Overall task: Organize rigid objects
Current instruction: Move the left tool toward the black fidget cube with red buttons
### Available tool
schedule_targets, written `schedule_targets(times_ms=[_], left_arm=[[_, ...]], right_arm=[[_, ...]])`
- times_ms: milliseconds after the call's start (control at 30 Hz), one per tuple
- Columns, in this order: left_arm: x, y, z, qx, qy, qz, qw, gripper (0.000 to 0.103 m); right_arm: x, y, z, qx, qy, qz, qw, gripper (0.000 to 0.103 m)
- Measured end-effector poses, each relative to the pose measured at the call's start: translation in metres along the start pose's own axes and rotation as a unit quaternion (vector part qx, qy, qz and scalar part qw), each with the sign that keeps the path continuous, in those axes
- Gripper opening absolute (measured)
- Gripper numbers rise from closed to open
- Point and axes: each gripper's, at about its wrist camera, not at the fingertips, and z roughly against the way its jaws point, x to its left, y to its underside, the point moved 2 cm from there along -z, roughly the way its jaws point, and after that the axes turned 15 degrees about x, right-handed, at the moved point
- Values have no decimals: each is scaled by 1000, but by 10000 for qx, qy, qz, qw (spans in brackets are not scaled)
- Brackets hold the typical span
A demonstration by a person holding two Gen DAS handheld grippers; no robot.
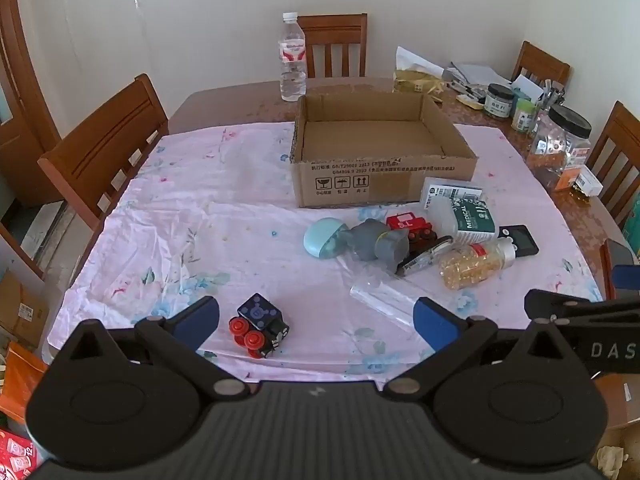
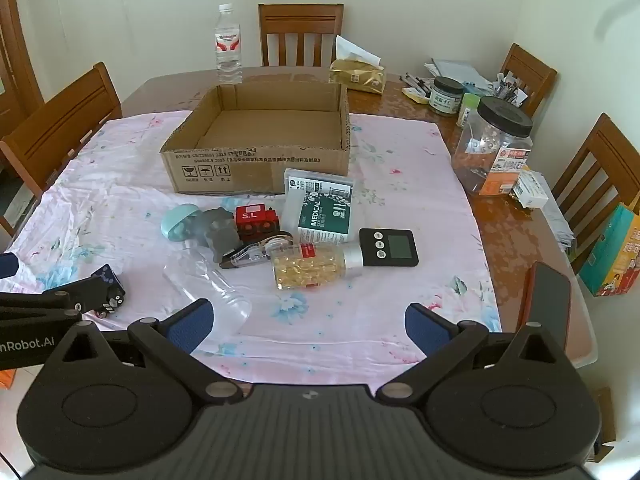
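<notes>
An empty cardboard box [image 1: 384,148] [image 2: 260,140] stands open on the pink cloth. In front of it lies a cluster: a teal round case [image 1: 322,238] [image 2: 180,222], a grey toy [image 1: 376,240] [image 2: 218,230], a red toy train [image 1: 410,226] [image 2: 256,220], a medical swab box [image 1: 468,208] [image 2: 324,208], a capsule bottle [image 1: 476,262] [image 2: 312,266], a black timer [image 1: 520,240] [image 2: 390,247] and a clear bottle [image 1: 384,296] [image 2: 208,284]. A black cube toy with red wheels [image 1: 260,326] [image 2: 106,288] lies apart, between my left gripper's fingers in view. My left gripper [image 1: 316,322] and right gripper [image 2: 308,324] hang open above the near cloth, holding nothing.
A water bottle [image 1: 292,60] [image 2: 229,46] stands behind the box. Jars [image 2: 494,146], a tissue pack [image 2: 358,70] and stationery crowd the table's right side. Wooden chairs [image 1: 104,144] ring the table. A phone [image 2: 548,304] lies at the right front edge.
</notes>
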Motion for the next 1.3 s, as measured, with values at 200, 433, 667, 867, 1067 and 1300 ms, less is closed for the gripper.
schedule_targets(times_ms=[200,433,667,867,1067,1300], left_arm=[[-1,-3,-3,17,-30,51,10000,103],[-5,-3,-1,-19,26,26,10000,103],[-4,1,7,-75,55,25,10000,103],[-3,1,8,-81,54,8,10000,103],[-3,0,8,-88,49,1,9999,103],[-5,0,10,-105,39,-7,9999,103]], right_arm=[[-3,-1,0,20,-37,-21,10000,103],[-4,-1,0,-9,-64,-15,10000,103],[-3,-2,3,-25,-49,-16,10000,103],[-3,-2,4,-37,-44,-26,10000,103],[-3,-2,6,-45,-43,-26,10000,103],[-3,-2,5,-53,-48,-25,10000,103]])
